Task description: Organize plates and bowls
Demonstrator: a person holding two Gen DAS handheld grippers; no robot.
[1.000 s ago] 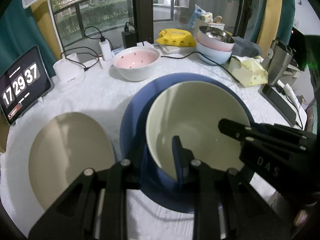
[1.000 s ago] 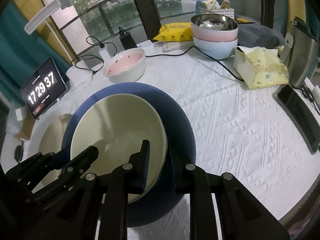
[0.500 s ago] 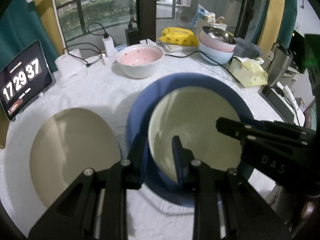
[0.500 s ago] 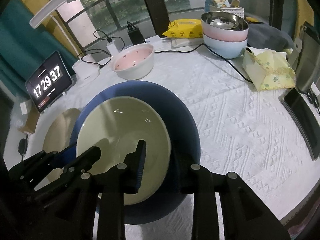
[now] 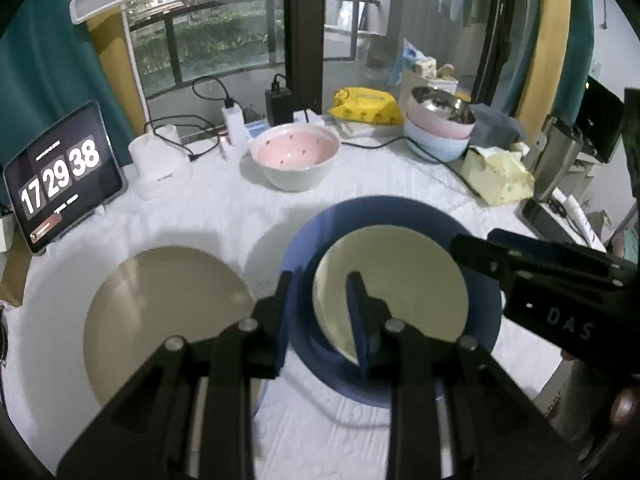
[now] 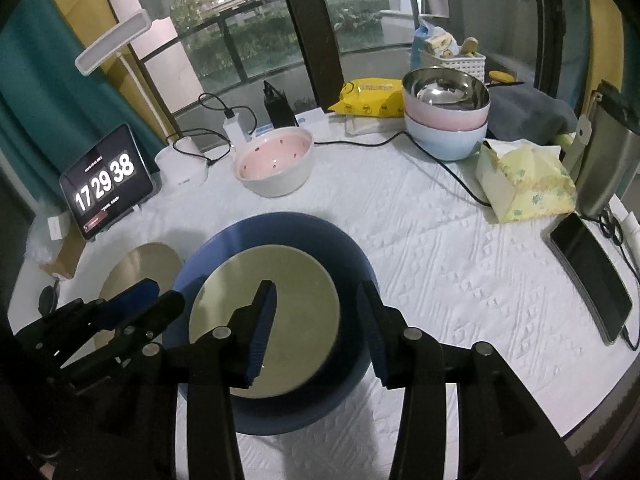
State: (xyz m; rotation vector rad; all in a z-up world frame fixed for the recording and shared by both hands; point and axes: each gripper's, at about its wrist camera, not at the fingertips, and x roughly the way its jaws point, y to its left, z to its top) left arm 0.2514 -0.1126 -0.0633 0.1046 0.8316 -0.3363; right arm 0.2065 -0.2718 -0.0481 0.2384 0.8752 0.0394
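Note:
A cream bowl (image 5: 400, 296) (image 6: 280, 304) sits inside a larger blue bowl (image 5: 400, 216) (image 6: 288, 232) on the white tablecloth. My left gripper (image 5: 320, 312) is open, its jaws astride the near left rims of both bowls. My right gripper (image 6: 316, 320) is open above the bowls' near right side, holding nothing. A beige plate (image 5: 160, 312) (image 6: 140, 264) lies to the left. A pink spotted bowl (image 5: 294, 156) (image 6: 276, 160) stands further back. A steel, pink and light blue bowl stack (image 5: 440, 124) (image 6: 446, 116) stands at the back right.
A tablet clock (image 5: 60, 184) (image 6: 106, 184) stands at the left, beside a white charger (image 5: 160, 164) and cables. A yellow tissue pack (image 6: 528, 184), a steel flask (image 6: 604, 168) and a phone (image 6: 592, 276) sit at the right. A yellow wipes packet (image 6: 372, 96) lies at the back.
Both grippers have opened, letting go of the bowl rims, and have risen and drawn back. The cream bowl now rests inside the blue bowl.

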